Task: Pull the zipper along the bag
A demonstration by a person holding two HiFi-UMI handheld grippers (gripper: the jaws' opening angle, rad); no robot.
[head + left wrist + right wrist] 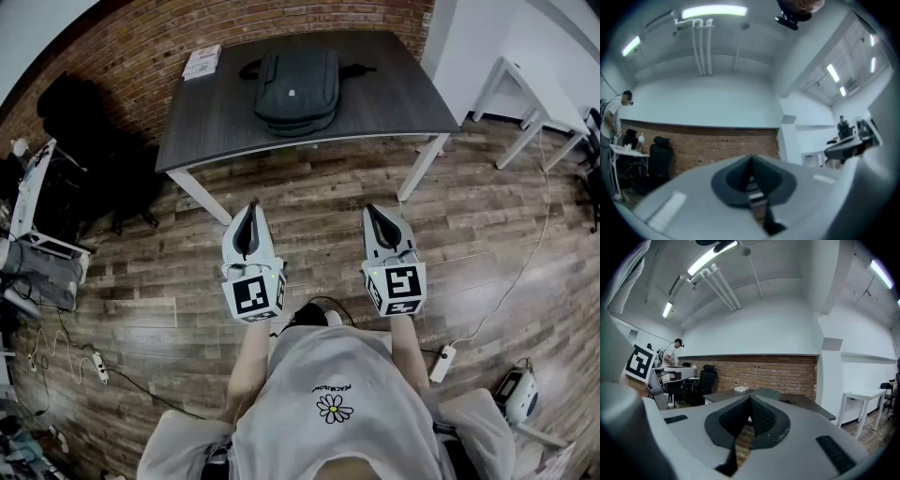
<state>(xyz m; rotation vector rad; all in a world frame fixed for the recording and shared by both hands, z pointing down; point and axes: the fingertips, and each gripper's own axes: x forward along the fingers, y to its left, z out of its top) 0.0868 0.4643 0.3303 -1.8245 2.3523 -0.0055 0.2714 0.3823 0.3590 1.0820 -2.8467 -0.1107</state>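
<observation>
Both claws are pressed together and hold nothing. The left claw (248,209) and the right claw (376,212) hang side by side over the wooden floor (319,192), and both point toward the bench (394,103). The bag (296,89) lies flat on the bench, toward its far side and well apart from both claws. The task looks not yet begun.

Several things could go wrong from here:
- The zipper is too small to make out, so I cannot tell where its puller sits. A claw that comes down on a guess may close on cloth or on a strap instead.
- Nothing holds the bag. If one claw pulls the zipper alone, I think the whole bag will slide over the smooth top and the zipper will not run. The other claw should pin the bag first.
- Both claws must open before any grip. A closed claw would only push the puller away.

Around the bag, a small white box (202,62) lies near the far left corner of the bench, apart from the bag and not in the way. The near edge of the bench stands between the person and the bag, so the reach goes across it. A black chair (89,141) is at the left and a white table (539,94) at the right, both clear of the path. A white cable (511,281) runs to a power strip (442,363) on the floor, and it could catch a foot.
</observation>
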